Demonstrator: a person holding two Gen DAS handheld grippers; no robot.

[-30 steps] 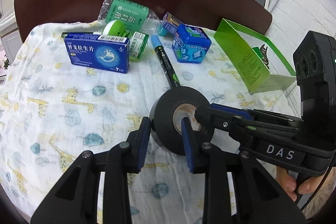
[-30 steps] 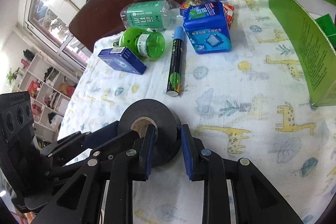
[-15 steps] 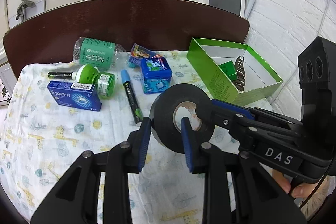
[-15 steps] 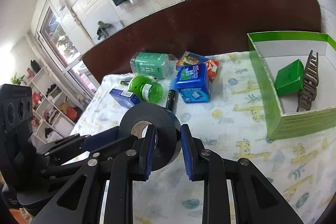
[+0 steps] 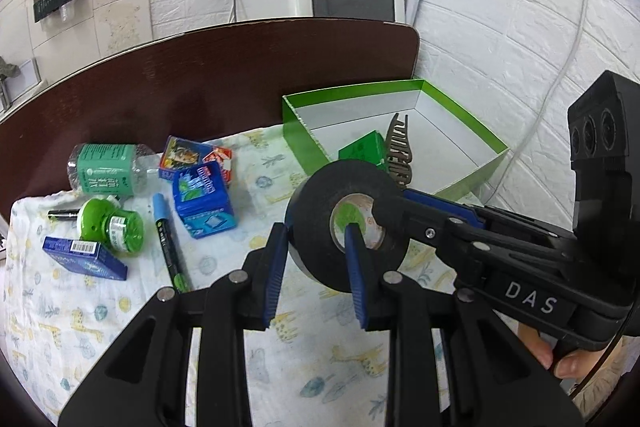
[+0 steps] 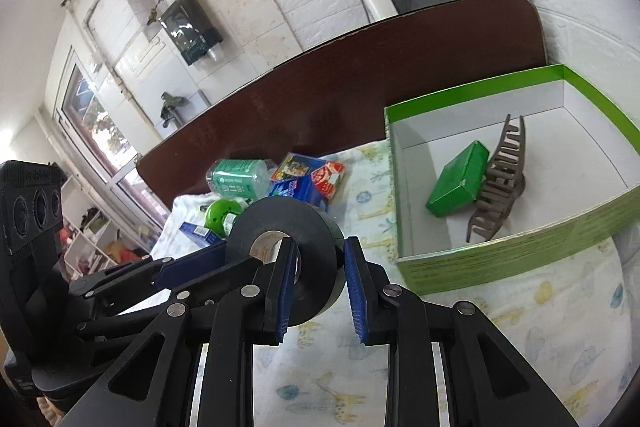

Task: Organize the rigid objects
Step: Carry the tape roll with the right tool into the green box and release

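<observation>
Black tape roll (image 5: pixel 320 203) clamped between left gripper (image 5: pixel 316 259) and right gripper (image 6: pixel 318 269)

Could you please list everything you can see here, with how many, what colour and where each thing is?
tape roll: 1, black, in the air, clamped by both grippers
box: 1, green outside, white inside, at the right on the cloth
small carton: 1, green, inside the box
hair claw: 1, brown, inside the box, beside the small carton
bottle: 1, clear with green label, lying at the cloth's far edge
round container: 1, green, near the bottle
marker: 1, black with blue cap, on the cloth
blue boxes: 2, on the cloth
cloth: 1, white, giraffe print, over the table
left gripper: black, blue pads
right gripper: black, blue pads
</observation>
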